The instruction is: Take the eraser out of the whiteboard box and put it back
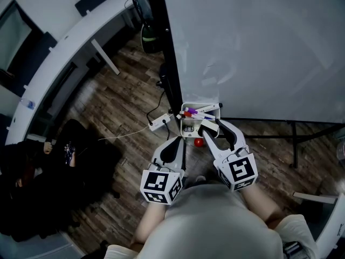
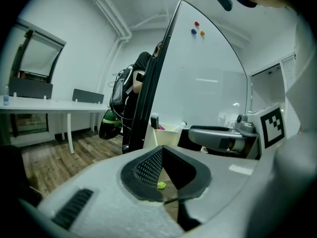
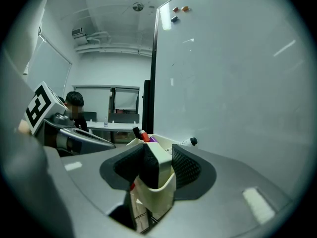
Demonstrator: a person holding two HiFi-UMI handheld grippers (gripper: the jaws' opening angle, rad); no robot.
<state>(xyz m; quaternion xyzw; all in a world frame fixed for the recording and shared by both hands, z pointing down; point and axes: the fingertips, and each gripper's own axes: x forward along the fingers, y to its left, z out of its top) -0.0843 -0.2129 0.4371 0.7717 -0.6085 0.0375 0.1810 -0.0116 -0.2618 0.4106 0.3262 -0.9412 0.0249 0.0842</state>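
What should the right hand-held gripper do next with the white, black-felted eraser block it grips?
Probably ease it slightly lower: the right hand-held gripper clamps the white, black-felted eraser block, whose lower part sits inside the cream plastic whiteboard box while its top pokes above the rim.

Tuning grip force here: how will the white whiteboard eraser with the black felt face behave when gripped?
The white eraser looks like a rigid, probably light plastic block. Its black felt face likely compresses slightly and resists slipping. Flat-sided, it shouldn't roll; the right gripper holds it squarely.
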